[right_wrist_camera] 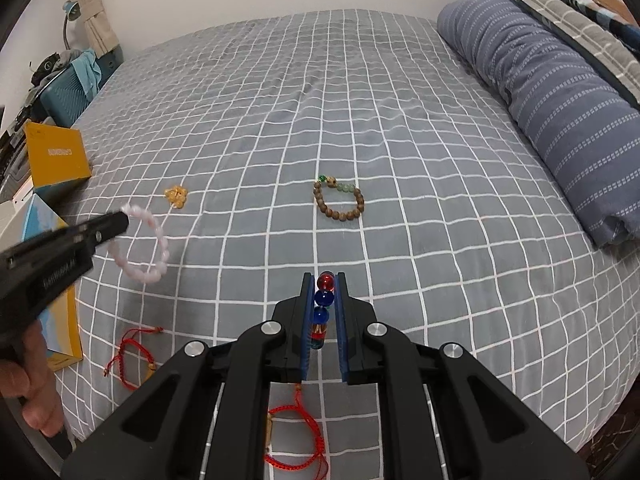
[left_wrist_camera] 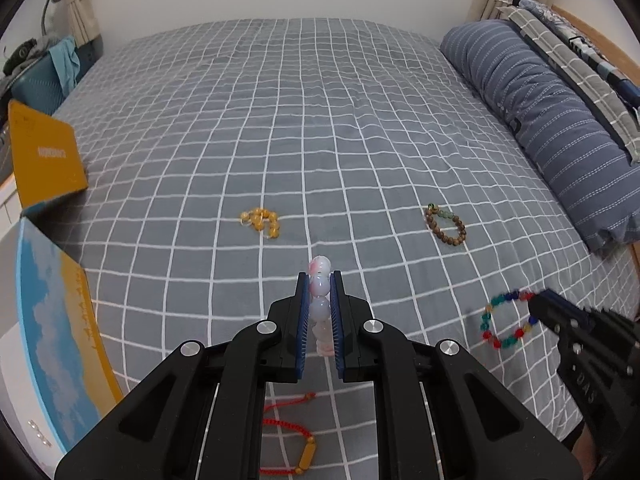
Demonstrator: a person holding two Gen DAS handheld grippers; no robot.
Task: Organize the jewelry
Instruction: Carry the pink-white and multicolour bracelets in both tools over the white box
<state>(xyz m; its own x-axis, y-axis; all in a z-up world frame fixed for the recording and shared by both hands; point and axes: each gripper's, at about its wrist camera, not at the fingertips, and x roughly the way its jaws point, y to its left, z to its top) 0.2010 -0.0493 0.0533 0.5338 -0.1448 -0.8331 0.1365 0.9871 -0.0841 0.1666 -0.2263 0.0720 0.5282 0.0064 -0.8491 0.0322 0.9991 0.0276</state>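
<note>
A bed covered in a grey sheet with a white grid fills most of both views, running back to a plain pale wall. Along its right side lies a long blue striped pillow, with folded checked bedding and a wooden headboard behind it. At the left edge of the bed stand a yellow box and a blue and yellow box, and farther back a teal case with cloth draped over it, a desk lamp and a curtain. The left gripper is clamped on a pale pink bead bracelet, lifted off the sheet. The right gripper is clamped on a bracelet of red, blue and green beads, also held above the sheet. Still lying on the sheet are a small yellow bead bracelet, a brown wooden bead bracelet farther right, and red cord bracelets near the front edge.
</note>
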